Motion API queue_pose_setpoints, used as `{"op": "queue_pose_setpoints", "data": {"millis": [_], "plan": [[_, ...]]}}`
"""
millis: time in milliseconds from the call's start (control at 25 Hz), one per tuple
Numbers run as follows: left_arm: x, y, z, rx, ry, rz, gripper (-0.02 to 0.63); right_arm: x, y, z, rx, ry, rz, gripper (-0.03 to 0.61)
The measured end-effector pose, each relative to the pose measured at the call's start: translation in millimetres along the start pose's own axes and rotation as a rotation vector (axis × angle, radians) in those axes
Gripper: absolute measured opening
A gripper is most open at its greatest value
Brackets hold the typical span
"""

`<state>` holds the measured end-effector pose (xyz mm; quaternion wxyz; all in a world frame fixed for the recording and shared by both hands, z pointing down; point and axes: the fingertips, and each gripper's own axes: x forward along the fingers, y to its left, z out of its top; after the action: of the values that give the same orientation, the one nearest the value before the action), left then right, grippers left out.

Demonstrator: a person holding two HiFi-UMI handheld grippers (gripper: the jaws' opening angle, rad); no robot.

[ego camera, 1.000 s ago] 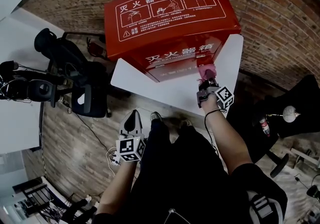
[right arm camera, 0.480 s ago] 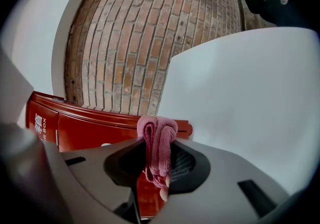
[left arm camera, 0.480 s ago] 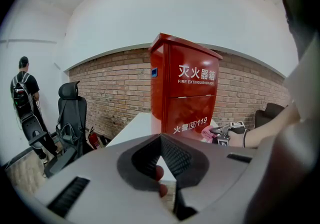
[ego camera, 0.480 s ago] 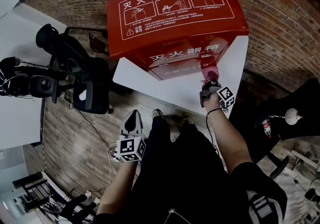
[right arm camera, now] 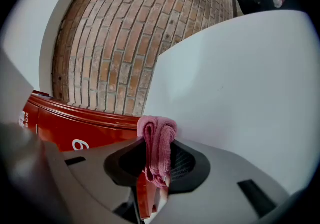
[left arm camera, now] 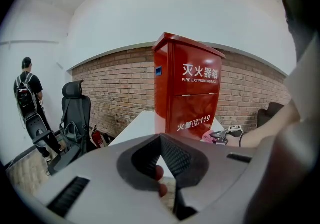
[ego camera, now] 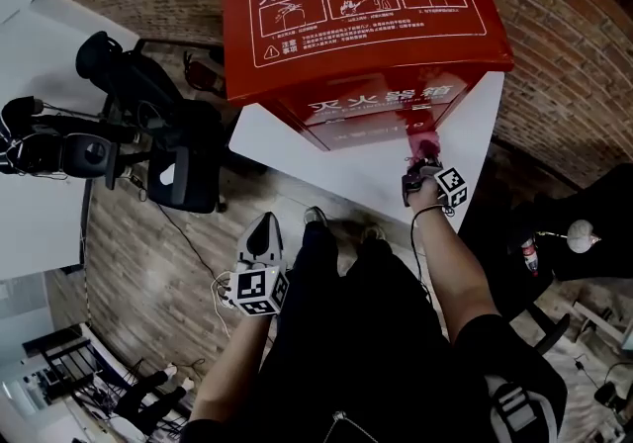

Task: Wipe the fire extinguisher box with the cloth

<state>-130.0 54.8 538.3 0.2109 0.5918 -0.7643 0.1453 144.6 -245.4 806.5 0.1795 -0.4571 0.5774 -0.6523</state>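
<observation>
A brick wall (ego camera: 564, 85) stands behind a white table (ego camera: 326, 169). The red fire extinguisher box (ego camera: 366, 26) stands upright on the table, its front facing the person (white lettering on top and front). A black office chair (ego camera: 178, 164) sits off the table's left end.

The right gripper (ego camera: 423, 162) is stretched out over the table toward the lower right corner of the box's front. Its jaws are clamped on a folded pink cloth (right arm camera: 157, 143), and the bunched end sticks out past the tips, right by the box's bottom edge.

The left gripper (ego camera: 262, 238) hangs low beside the person's leg, well away from the table. Its jaws are closed tip to tip with nothing between them.
</observation>
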Motion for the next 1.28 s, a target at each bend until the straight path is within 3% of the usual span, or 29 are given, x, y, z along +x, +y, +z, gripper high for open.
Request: {"op": "queue_pose_setpoints", "data": {"millis": [160,400,600,920,1280], "plan": [[-2.9,2.8,-3.9,-0.004,0.008,0.008,0.028,5.1,-18.5,-2.2,-0.009,0.008,-0.067,0.107],[-1.2,5.1,-10.2,-0.005,0.023,-0.003,0.028,11.0,-20.6,-1.0,-0.014,-0.002,-0.066,0.107],[11.7,-6.9,-3.1,0.020,0.026,-0.057,0.028,8.2,-22.9,0.3,-0.032,0.031,-0.083,0.107],[43.9,-44.0,24.9,0.061,0.004,-0.227,0.028,-31.0,18.9,17.9,-0.361,0.075,-0.078,0.107],[78.6,-97.3,74.0,0.115,-0.047,-0.514,0.028,-115.0,136.7,26.5,-0.701,-0.021,-0.003,0.107]]}}
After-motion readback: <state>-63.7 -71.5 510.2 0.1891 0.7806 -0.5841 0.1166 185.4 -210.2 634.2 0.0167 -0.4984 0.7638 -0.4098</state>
